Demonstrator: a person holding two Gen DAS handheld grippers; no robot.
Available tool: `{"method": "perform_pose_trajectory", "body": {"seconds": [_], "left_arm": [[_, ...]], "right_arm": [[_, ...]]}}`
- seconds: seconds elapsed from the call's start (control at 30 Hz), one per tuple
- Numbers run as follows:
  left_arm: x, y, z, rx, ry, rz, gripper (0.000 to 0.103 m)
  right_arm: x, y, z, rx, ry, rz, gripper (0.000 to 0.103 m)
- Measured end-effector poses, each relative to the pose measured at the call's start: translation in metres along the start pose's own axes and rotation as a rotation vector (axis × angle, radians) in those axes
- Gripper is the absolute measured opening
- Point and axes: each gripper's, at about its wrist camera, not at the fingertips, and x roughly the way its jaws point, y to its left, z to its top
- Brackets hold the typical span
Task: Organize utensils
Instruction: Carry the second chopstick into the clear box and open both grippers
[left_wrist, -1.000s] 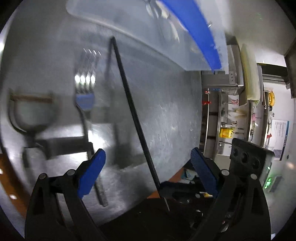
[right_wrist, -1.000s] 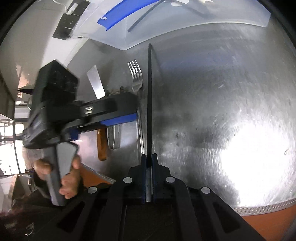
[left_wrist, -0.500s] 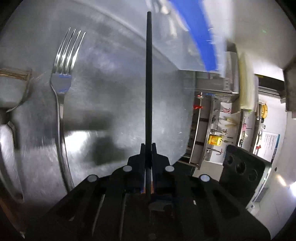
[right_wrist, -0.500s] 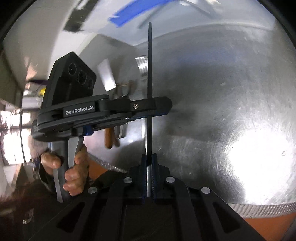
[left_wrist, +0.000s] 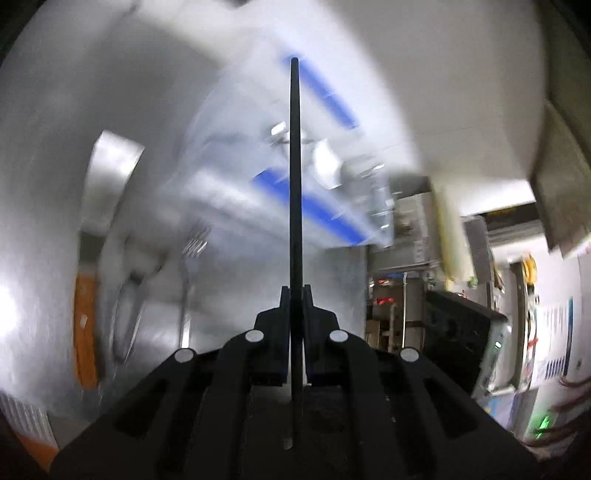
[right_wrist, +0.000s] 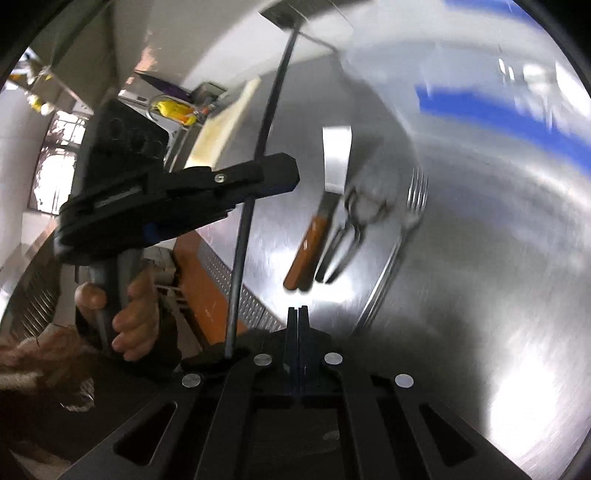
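L tongs (left_wrist: 293, 295) clamped tight on a thin black rod (left_wrist: 294, 177), prob a chopstick, which runs straight up to 12 o'clock in the L wrist view, tip over a blurred clear container w/ blue strips (left_wrist: 321, 206). Going L to R on the steel worktop (left_wrist: 236, 295) in that view: orange-handled spatula (left_wrist: 84, 317) at 9 o'clock, a blurred wire utensil (left_wrist: 127, 302) beside it, then a fork (left_wrist: 186, 273) just L of the rod, tines toward the container. All lie flat, apart from the rod.

R wrist view, L to R: a hand (right_wrist: 125, 306) at 8 o'clock grips the L tongs' handle; L tongs (right_wrist: 266, 177) pinch the rod (right_wrist: 258, 155), which slants from 7 up to 12 o'clock, off the worktop (right_wrist: 480, 258). Its lower end sits just L of the R tongs, not between them. Next the spatula (right_wrist: 321, 218), wire utensil (right_wrist: 354, 221), fork (right_wrist: 406, 229) side by side near centre. Container's blue strip (right_wrist: 498, 114) at 2 o'clock. R tongs (right_wrist: 298, 314) pressed together, nothing in them.
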Motion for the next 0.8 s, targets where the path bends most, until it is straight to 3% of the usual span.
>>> {"method": "perform_pose_trajectory", "body": {"seconds": [0.13, 0.23, 0.27, 0.3, 0.37, 0.43, 0.53, 0.6, 0.8], "left_arm": [[0.013, -0.043, 0.047, 0.151, 0.005, -0.031, 0.005], [0.047, -0.071, 0.097, 0.232, 0.008, -0.006, 0.005], [0.061, -0.076, 0.113, 0.236, 0.029, -0.011, 0.005], [0.074, -0.08, 0.128, 0.233, 0.046, -0.011, 0.005], [0.106, -0.088, 0.153, 0.24, 0.08, 0.003, 0.005], [0.132, -0.095, 0.167, 0.258, 0.107, 0.02, 0.005], [0.165, -0.097, 0.182, 0.254, 0.153, 0.019, 0.005], [0.191, -0.091, 0.189, 0.223, 0.187, 0.029, 0.005], [0.239, -0.047, 0.207, 0.093, 0.272, 0.1, 0.008]], "right_arm": [[-0.053, 0.0, 0.03, -0.041, -0.146, -0.055, 0.001], [-0.095, -0.016, 0.057, -0.023, -0.261, -0.168, 0.005], [-0.109, -0.025, 0.066, -0.004, -0.301, -0.208, 0.012], [-0.119, -0.033, 0.075, 0.011, -0.329, -0.226, 0.029], [-0.134, -0.057, 0.1, 0.059, -0.343, -0.215, 0.051], [-0.135, -0.073, 0.116, 0.091, -0.347, -0.234, 0.051], [-0.117, -0.105, 0.146, 0.131, -0.305, -0.282, 0.043], [-0.104, -0.123, 0.161, 0.159, -0.275, -0.257, 0.011], [-0.076, -0.175, 0.194, 0.212, -0.151, -0.296, 0.007]]}}
